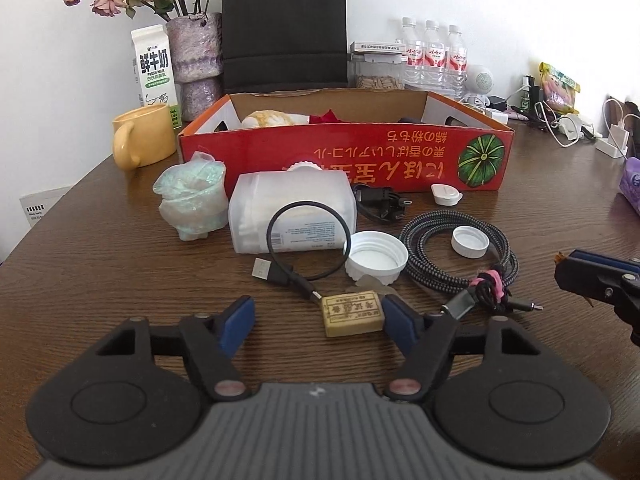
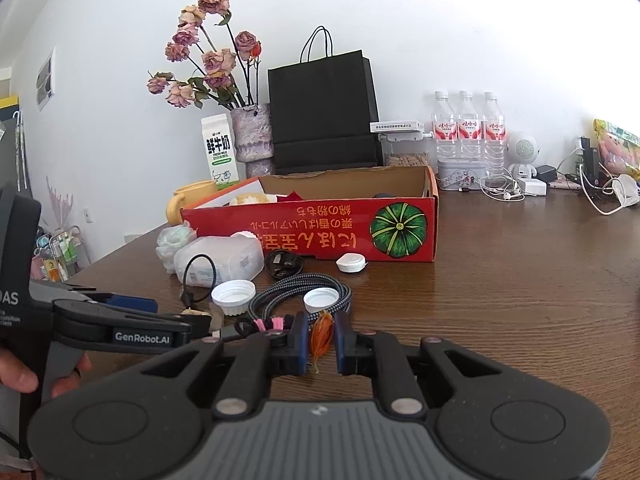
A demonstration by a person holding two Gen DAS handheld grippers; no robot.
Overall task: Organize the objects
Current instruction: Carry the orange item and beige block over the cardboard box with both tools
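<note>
My left gripper [image 1: 318, 322] is spread wide on the table [image 1: 120, 248], the stamped tan block [image 1: 352, 314] against its right pad. At three o'clock, my right gripper [image 2: 321, 344] pinches what looks like an orange tassel [image 2: 323, 334].

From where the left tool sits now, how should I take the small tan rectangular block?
Grip the small tan rectangular block across its short ends, coming straight forward and low. It lies flat, long side across the left tool, whose right finger already touches one end; the left finger stands apart.
</note>
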